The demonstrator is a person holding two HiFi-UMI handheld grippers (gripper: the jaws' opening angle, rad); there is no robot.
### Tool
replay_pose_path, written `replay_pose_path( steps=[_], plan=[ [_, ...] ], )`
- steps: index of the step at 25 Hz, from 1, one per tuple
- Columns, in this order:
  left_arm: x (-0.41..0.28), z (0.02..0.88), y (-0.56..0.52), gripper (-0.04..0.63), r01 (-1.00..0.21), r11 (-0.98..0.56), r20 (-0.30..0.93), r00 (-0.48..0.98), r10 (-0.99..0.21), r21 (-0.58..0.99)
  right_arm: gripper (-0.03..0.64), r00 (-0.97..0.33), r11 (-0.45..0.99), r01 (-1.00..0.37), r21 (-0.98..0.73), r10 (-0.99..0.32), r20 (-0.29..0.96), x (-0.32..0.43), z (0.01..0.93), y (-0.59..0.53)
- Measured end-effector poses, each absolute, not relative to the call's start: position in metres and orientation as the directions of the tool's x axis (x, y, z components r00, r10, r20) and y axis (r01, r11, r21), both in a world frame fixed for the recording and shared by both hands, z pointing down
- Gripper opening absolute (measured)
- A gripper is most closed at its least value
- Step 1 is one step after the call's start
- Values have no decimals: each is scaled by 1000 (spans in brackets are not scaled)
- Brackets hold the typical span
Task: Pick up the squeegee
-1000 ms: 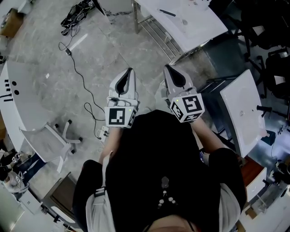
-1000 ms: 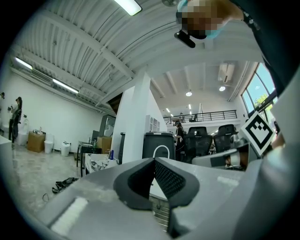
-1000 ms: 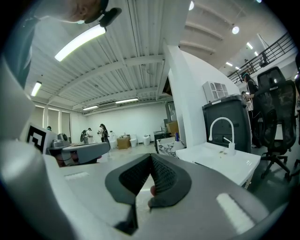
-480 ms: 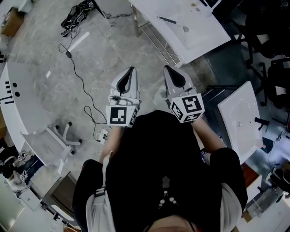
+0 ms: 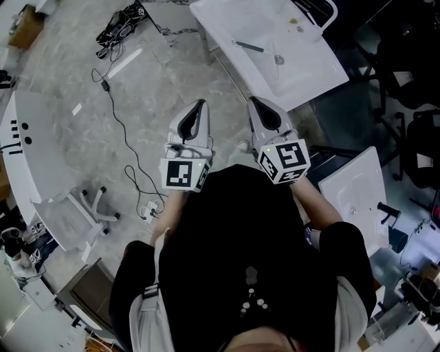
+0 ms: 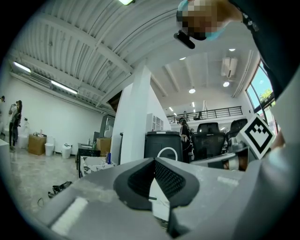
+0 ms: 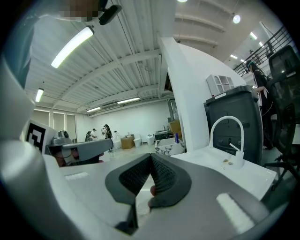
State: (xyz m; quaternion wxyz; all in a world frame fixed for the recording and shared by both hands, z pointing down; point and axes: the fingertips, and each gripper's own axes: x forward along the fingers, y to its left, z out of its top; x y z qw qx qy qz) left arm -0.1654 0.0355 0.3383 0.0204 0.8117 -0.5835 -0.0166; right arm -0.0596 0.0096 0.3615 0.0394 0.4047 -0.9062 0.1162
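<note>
My left gripper (image 5: pixel 199 104) and right gripper (image 5: pixel 251 102) are held side by side in front of the person's chest, pointing level over the grey floor. Both are shut with nothing between the pads, as the left gripper view (image 6: pixel 153 160) and the right gripper view (image 7: pixel 151 155) show. Ahead stands a white sink counter (image 5: pixel 302 69) with a curved white faucet (image 7: pixel 228 136). A thin dark tool (image 5: pixel 247 46) lies on that counter; it is too small to tell whether it is the squeegee. Both grippers are well short of it.
A black cable (image 5: pixel 113 82) and a dark bundle (image 5: pixel 120 20) lie on the floor ahead left. A curved white desk (image 5: pixel 27 158) and a chair base (image 5: pixel 96 206) stand at the left. A second white sink unit (image 5: pixel 357 199) is at the right, beside dark chairs (image 5: pixel 412 82).
The white sink counter and the floor have slid down and closer in the head view as the person walks toward it. Both grippers keep the same shut pose in front of the body.
</note>
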Motion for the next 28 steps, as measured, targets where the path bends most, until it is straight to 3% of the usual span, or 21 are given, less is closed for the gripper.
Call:
replay_pose_path(
  steps=[15, 28],
  plan=[
    [-124, 344, -23, 2, -941, -336, 38, 338, -940, 38, 2, -620, 580, -777, -244, -772, 139, 1, 368, -45],
    [-93, 366, -84, 2, -888, -457, 64, 460, -885, 55, 2, -515, 471, -849, -239, -838, 182, 35, 383, -87]
  ],
)
